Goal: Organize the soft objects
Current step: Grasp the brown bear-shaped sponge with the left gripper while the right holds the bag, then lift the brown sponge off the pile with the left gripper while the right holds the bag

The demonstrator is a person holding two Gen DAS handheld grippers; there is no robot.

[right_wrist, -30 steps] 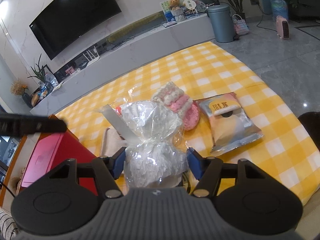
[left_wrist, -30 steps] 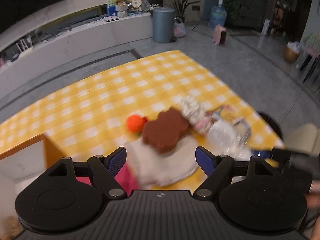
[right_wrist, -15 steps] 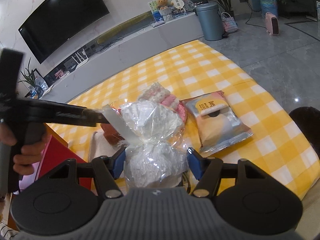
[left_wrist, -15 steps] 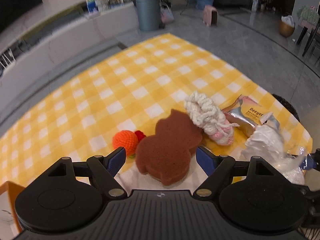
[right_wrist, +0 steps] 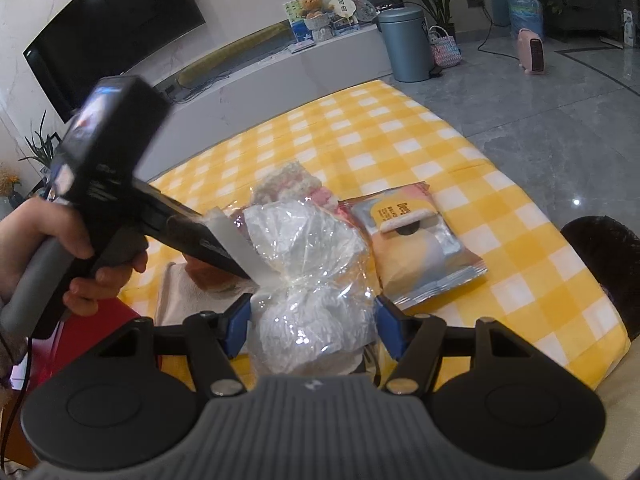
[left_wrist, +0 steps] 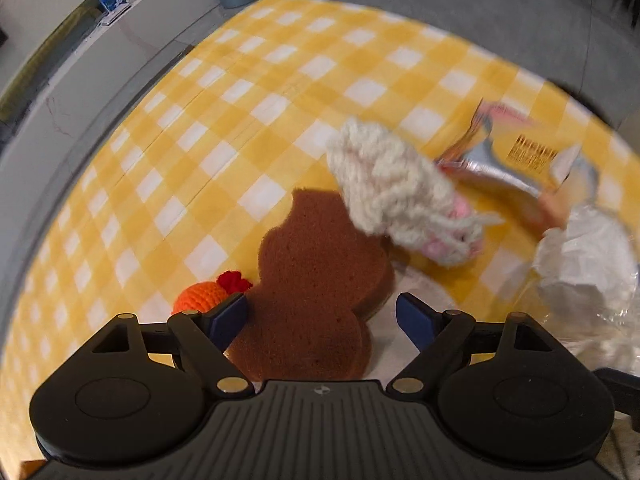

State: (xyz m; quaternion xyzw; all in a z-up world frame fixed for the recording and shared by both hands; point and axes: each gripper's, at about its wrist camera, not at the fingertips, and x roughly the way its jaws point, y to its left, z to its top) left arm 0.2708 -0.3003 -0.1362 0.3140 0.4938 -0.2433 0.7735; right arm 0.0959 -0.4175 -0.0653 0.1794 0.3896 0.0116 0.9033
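Note:
A brown bear-shaped sponge [left_wrist: 316, 276] lies on a white cloth [left_wrist: 424, 292] on the yellow checked tablecloth [left_wrist: 248, 92]. My left gripper [left_wrist: 322, 316] hangs open just above the sponge, its fingers apart on either side; the pads do not press it. Left of the sponge sits an orange crochet ball [left_wrist: 198, 295]. A white and pink knitted piece [left_wrist: 400, 196] lies beyond the sponge. My right gripper [right_wrist: 314, 328] is shut on a clear plastic bag of white stuffing [right_wrist: 312, 312]. The left gripper's body [right_wrist: 120, 184], held by a hand [right_wrist: 60, 248], reaches in behind that bag.
A silver snack packet [right_wrist: 420, 248] lies right of the bag. A red box [right_wrist: 92, 328] stands at the table's left edge. A dark round stool [right_wrist: 600, 264] is off the right edge. On the floor behind stand a grey bin [right_wrist: 406, 46] and a TV console [right_wrist: 280, 76].
My left gripper has come down and closer over the brown sponge, and has rolled, so the table looks tilted. The right gripper has kept still with the bag.

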